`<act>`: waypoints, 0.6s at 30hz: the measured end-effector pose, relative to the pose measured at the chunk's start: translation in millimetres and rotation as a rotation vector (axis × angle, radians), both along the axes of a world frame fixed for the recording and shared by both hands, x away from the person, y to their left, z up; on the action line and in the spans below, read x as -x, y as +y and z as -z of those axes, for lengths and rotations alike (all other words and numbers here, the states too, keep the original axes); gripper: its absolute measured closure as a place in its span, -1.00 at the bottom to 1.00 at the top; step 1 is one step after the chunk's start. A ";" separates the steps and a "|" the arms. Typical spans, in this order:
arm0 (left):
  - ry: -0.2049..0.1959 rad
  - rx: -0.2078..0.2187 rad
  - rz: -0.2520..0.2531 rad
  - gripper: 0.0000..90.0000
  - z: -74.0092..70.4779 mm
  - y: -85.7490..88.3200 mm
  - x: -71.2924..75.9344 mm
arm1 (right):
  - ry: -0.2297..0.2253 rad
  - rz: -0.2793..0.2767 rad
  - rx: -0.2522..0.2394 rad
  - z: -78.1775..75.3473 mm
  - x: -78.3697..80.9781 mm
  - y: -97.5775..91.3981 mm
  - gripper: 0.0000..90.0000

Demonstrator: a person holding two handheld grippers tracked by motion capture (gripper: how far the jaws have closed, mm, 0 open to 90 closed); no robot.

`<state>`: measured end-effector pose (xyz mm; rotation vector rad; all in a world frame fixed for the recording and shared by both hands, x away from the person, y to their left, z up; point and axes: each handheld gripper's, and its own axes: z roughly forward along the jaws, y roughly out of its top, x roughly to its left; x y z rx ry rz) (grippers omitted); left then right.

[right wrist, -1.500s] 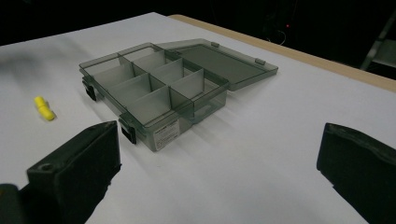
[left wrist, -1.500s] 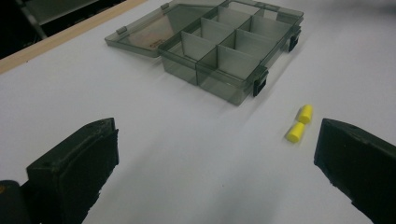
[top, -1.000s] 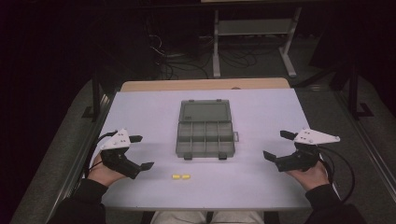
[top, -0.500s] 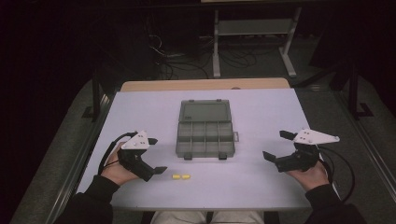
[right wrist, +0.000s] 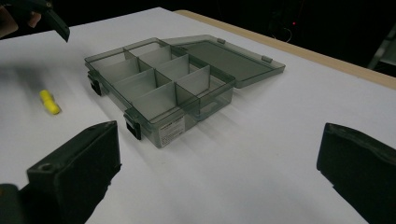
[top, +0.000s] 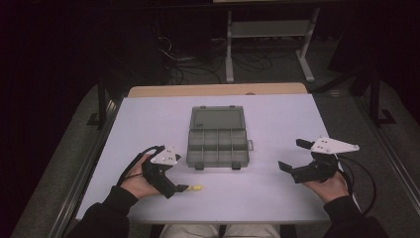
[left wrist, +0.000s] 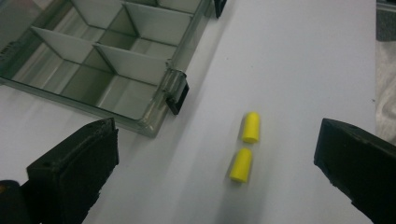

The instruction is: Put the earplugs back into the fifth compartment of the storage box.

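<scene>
The left gripper (left wrist: 219,154) gaped wide, empty (right gripper (right wrist: 219,163) too); it should straddle one yellow plug (left wrist: 241,165), then squeeze softly.

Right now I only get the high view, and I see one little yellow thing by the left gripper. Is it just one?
Observer: No, two. The left gripper view shows two small yellow foam plugs, one just beyond the other, lying end to end on the white table.
Operator: Is the left gripper touching them?
Observer: No. The left gripper is open, and the plugs lie on the table between its black jaws, apart from both.
Operator: Is anything inside the grey see-through plastic box?
Observer: From the right gripper view, the compartments of the box look empty, and its lid lies open flat behind it.
</scene>
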<state>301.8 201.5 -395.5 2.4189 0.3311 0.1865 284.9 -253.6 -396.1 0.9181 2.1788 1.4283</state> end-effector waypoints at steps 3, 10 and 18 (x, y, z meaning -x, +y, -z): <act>0.008 -0.024 0.014 -1.00 4.9 -3.8 -0.5 | 0.000 -0.001 0.003 0.2 0.0 0.4 -1.00; 0.032 -0.054 0.039 -0.94 14.6 -9.6 0.4 | 0.001 -0.003 0.008 0.5 -0.2 0.9 -1.00; 0.056 -0.085 0.076 -0.69 22.5 -12.0 0.7 | 0.002 -0.004 0.013 0.8 -0.2 1.3 -1.00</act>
